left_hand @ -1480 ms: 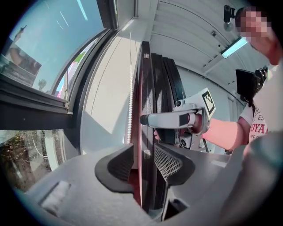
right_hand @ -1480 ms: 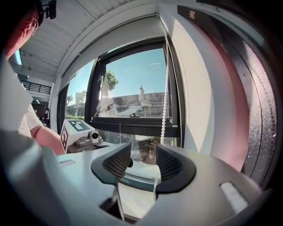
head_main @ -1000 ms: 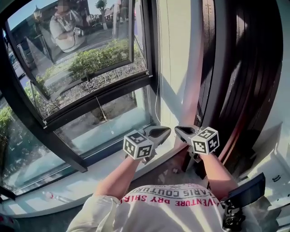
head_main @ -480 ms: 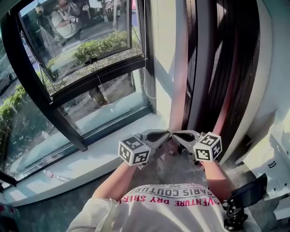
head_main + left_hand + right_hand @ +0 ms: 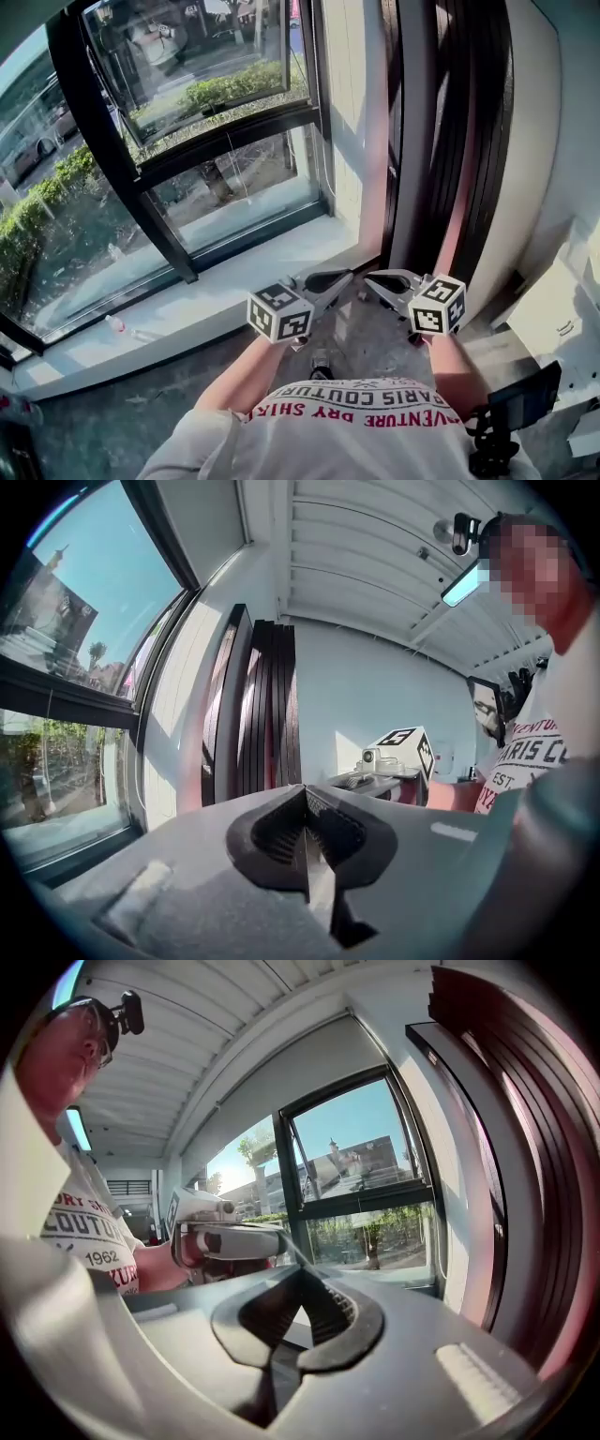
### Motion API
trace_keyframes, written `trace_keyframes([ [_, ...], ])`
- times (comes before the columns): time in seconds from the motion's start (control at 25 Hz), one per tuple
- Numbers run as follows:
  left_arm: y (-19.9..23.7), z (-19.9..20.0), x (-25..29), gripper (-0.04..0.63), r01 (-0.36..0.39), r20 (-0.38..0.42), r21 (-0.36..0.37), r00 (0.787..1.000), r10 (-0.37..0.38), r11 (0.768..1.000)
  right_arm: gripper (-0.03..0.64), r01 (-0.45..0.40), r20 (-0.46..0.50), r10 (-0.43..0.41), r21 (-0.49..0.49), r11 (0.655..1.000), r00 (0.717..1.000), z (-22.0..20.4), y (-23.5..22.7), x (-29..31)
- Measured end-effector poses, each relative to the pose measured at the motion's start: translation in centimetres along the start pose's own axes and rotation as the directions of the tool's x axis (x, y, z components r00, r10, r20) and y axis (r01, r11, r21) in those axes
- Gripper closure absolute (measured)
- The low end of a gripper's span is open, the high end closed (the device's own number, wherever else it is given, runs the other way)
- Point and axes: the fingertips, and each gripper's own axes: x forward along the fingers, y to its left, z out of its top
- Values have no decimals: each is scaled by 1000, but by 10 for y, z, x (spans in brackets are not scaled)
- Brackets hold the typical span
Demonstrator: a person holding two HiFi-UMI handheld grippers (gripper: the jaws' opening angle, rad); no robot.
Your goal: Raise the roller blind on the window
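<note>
Now my left gripper [image 5: 339,277] and right gripper [image 5: 373,279] are shut tight, holding nothing, close by my tummy. The roller blind [image 5: 291,1068] looks high up over the window [image 5: 234,197], well apart from them, so I think they just rest.

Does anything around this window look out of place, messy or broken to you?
Only one small thing: what looks like a clear plastic bottle lies on its side on the white window ledge, far to the left in the head view. Nothing appears spilled, cracked or crooked otherwise.
</note>
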Motion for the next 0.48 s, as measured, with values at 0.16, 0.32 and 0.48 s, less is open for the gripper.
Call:
trace_keyframes([
  [0.16, -17, 1, -11, 594, -8, 9, 2, 1000, 8, 1000, 616, -4, 8, 4, 4, 1000, 1000, 0, 17, -6],
  [0.32, -24, 2, -17, 594, -15, -5, 28, 1000, 15, 999, 615, -18, 9, 18, -12, 1000, 1000, 5, 28, 1],
  [0.48, -23, 5, -25, 594, -33, -10, 45, 999, 33, 998, 615, -30, 12, 30, -25, 999, 999, 10, 32, 5],
])
